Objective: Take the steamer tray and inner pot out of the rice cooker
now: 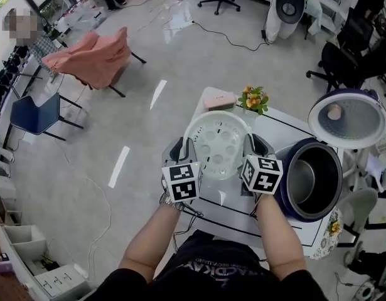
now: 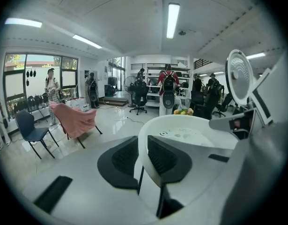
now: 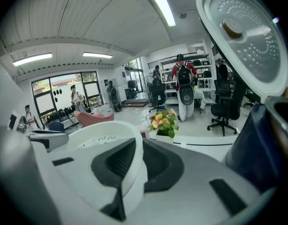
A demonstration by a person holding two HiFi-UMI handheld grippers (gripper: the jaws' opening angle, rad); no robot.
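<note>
Your left gripper and right gripper each pinch the steamer tray rim, so it's out. The inner pot, right of your right gripper, is left to do.

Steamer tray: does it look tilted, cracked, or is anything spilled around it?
Nothing stands out. The left claw and the right claw grip the steamer tray at opposite sides of its rim; it looks about level, with no crack or spill visible. The inner pot sits in the open rice cooker.
</note>
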